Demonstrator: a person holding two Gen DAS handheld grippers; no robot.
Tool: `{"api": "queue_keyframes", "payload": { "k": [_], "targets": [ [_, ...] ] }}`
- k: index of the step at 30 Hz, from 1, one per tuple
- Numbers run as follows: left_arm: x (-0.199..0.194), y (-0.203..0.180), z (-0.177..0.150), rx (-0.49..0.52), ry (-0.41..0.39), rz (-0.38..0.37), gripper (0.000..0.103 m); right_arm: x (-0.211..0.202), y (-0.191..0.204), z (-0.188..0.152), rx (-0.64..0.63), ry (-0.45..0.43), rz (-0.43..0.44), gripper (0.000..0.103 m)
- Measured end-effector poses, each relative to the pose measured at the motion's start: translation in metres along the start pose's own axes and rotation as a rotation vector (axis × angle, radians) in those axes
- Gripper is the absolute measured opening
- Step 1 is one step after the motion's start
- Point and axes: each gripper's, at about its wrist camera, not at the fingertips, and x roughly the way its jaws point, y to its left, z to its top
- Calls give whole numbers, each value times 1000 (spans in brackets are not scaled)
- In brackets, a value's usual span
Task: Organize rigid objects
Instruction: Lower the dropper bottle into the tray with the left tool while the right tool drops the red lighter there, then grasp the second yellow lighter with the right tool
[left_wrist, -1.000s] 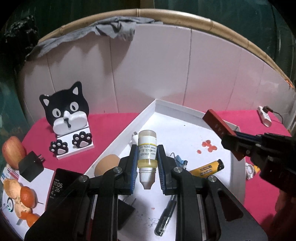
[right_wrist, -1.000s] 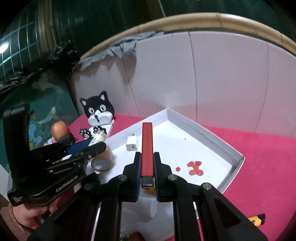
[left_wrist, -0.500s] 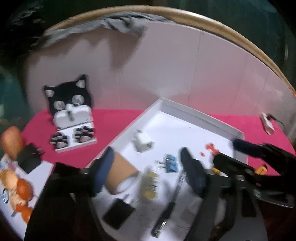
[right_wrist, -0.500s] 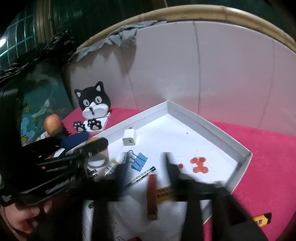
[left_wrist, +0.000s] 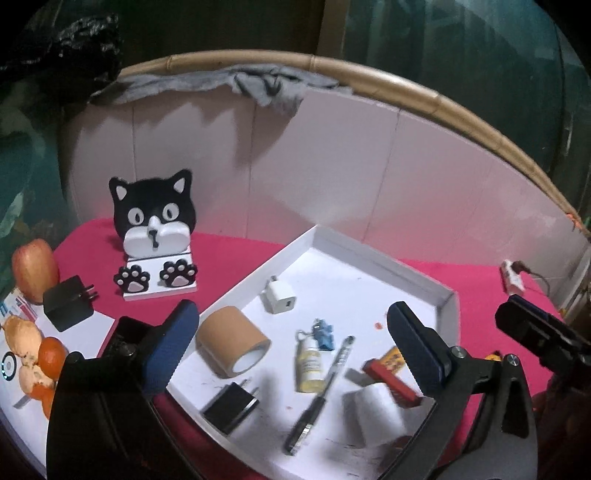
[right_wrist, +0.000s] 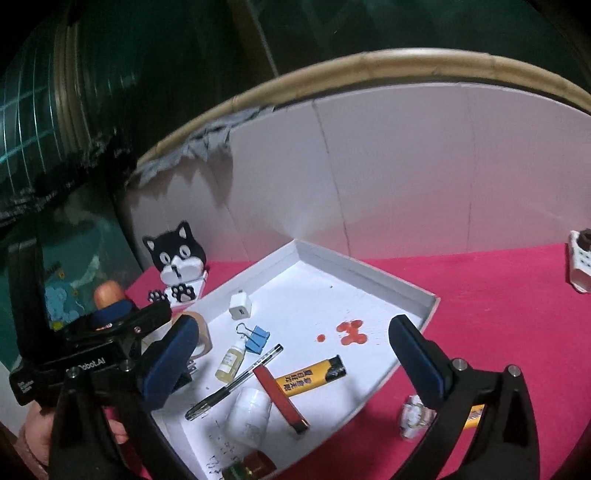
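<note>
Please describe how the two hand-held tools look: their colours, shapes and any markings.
Both tools are matte black with two long angled fingers, blue textured pads and silver screws at the joints. The left tool carries white lettering on its body, seen from the right wrist view. The right tool looks the same.

white tray (right_wrist: 373, 267) with red stains (right_wrist: 351, 332); pink tablecloth (right_wrist: 498, 314); black-and-white cat stand (left_wrist: 155, 225); brown tape roll (left_wrist: 231, 341); blue binder clip (right_wrist: 257, 339); red bar (right_wrist: 280, 398); yellow-and-black lighter (right_wrist: 314, 374); pale yellow bottle (right_wrist: 231, 363).
</note>
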Motion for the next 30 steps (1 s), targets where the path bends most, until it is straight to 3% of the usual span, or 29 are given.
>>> {"api": "queue_keyframes", "payload": {
  "k": [10,17,23,30],
  "targets": [
    [-43,-41,10,79,-86,-123,103,-89,-57,17,145,-211,-84,103],
    [-39,-76,-1,115,-39,-223,103,-123,-103,11,221,-263,-192,103],
    [-20,-116,-27,216,82,-238,103,-106,-135,-16,285,-158,-247,103],
    [-6,-151,-54,351,178,-187,103,-58,-149,-50,266,121,-311,103]
  ]
}}
